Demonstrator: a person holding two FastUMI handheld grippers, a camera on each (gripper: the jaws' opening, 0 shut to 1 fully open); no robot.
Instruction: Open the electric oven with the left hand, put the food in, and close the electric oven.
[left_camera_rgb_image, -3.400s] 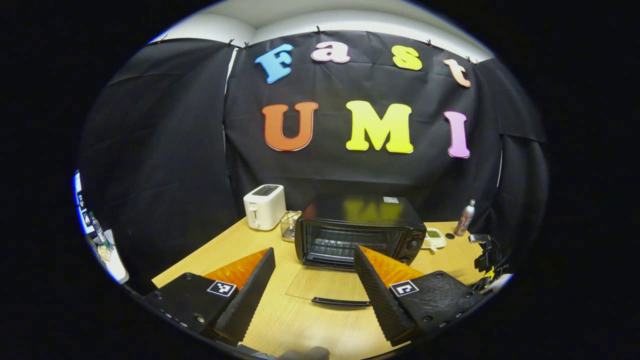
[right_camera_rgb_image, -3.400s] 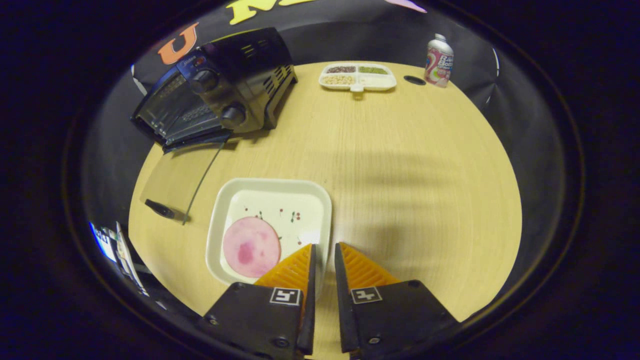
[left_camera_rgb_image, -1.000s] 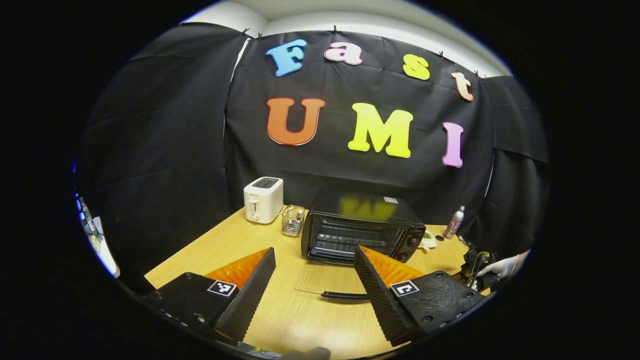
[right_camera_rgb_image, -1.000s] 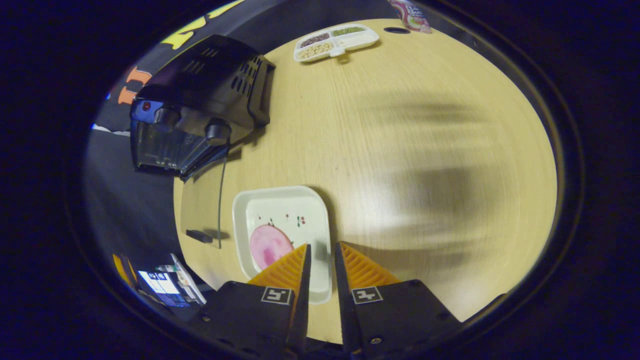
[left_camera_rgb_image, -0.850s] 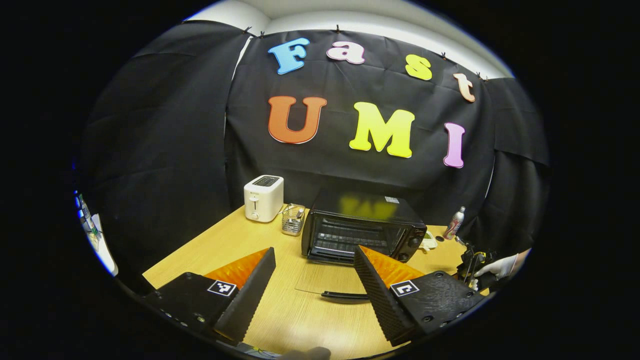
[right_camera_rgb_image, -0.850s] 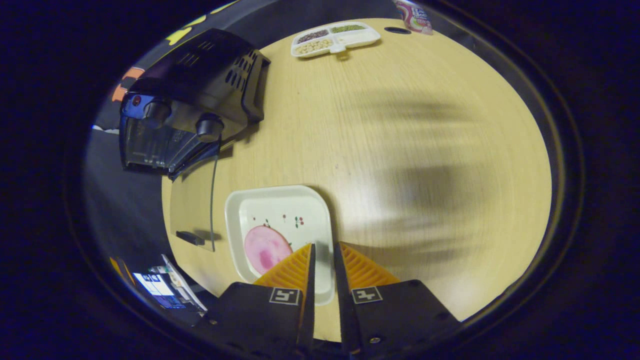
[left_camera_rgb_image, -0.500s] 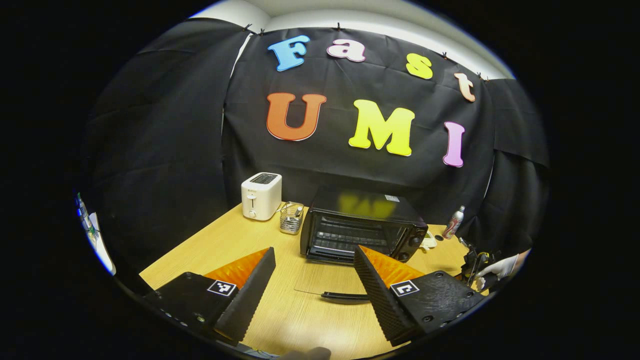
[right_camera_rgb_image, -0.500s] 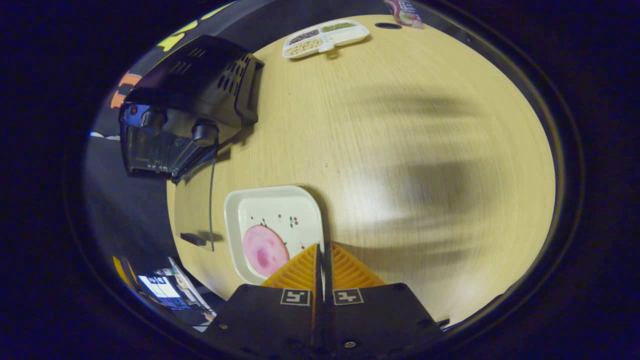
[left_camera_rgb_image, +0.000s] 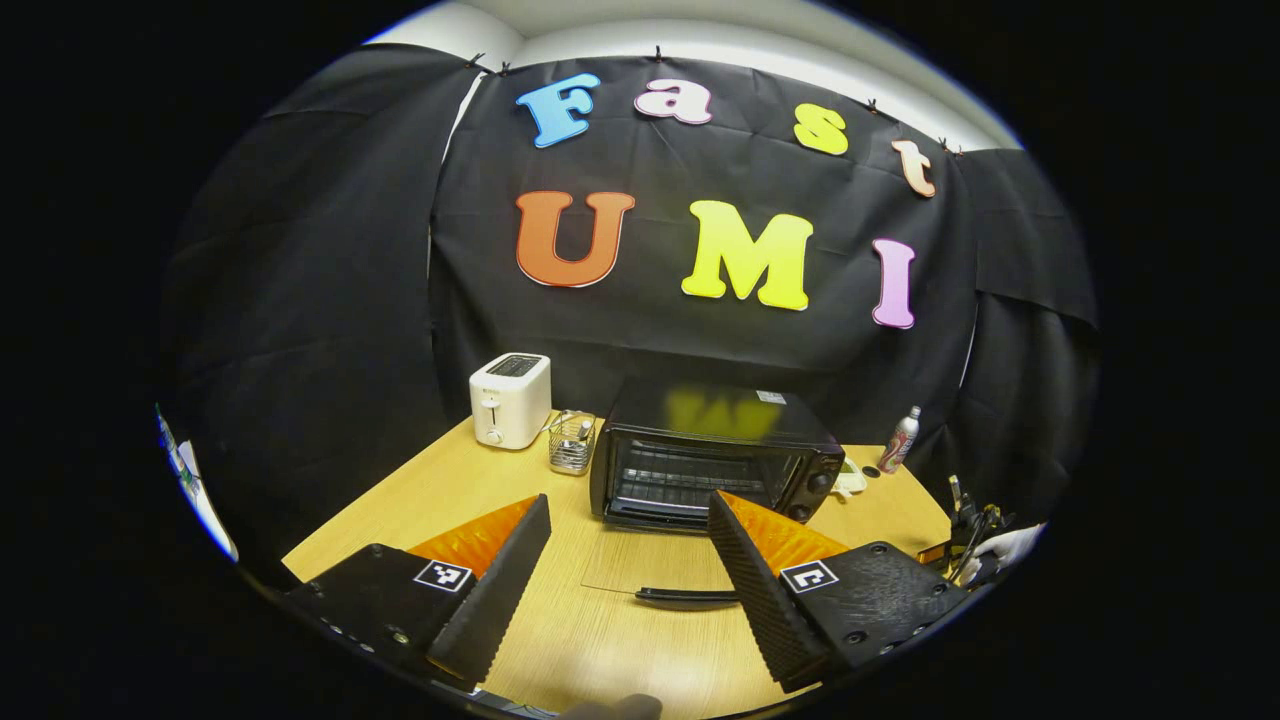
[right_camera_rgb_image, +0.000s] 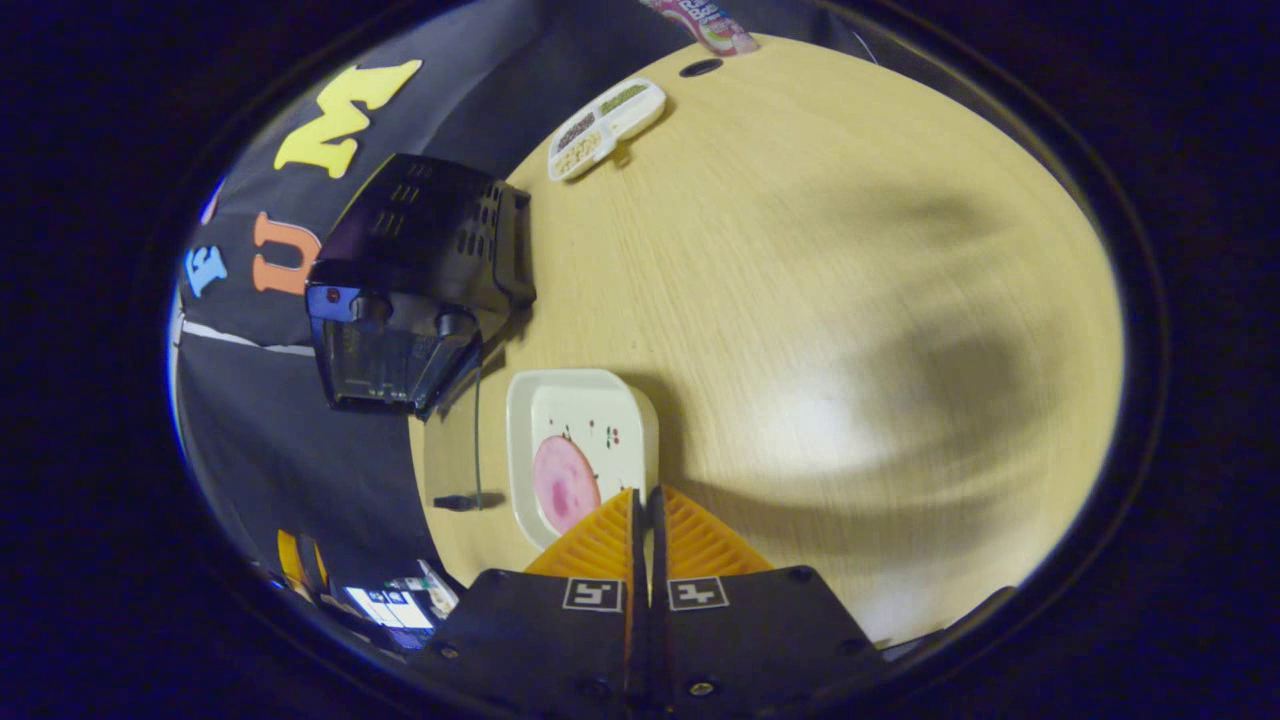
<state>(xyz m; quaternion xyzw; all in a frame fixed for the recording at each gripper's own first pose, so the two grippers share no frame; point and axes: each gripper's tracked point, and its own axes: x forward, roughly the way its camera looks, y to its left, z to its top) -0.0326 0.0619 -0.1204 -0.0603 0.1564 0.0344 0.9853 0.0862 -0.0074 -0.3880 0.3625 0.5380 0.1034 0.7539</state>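
The black electric oven (left_camera_rgb_image: 715, 455) stands at the back of the table, its glass door (left_camera_rgb_image: 650, 560) folded down flat with the handle (left_camera_rgb_image: 690, 597) nearest me. My left gripper (left_camera_rgb_image: 630, 500) hangs open in front of the door, holding nothing. In the right gripper view the oven (right_camera_rgb_image: 420, 270) is at the upper left, and its door (right_camera_rgb_image: 450, 430) lies open beside a white square plate (right_camera_rgb_image: 575, 410) carrying a pink slice of meat (right_camera_rgb_image: 563, 482). My right gripper (right_camera_rgb_image: 643, 492) is shut on the plate's near rim; a shadow falls to the plate's right.
A white toaster (left_camera_rgb_image: 510, 400) and a wire basket (left_camera_rgb_image: 572, 442) stand left of the oven. A can (left_camera_rgb_image: 900, 440) and a divided snack tray (right_camera_rgb_image: 605, 115) sit at the far right. A gloved hand (left_camera_rgb_image: 1000, 545) shows at the right table edge.
The right gripper's fingers have closed from a narrow gap onto the plate's rim, and its view has swung and risen with the plate. The left gripper has stayed open and drifted slightly.
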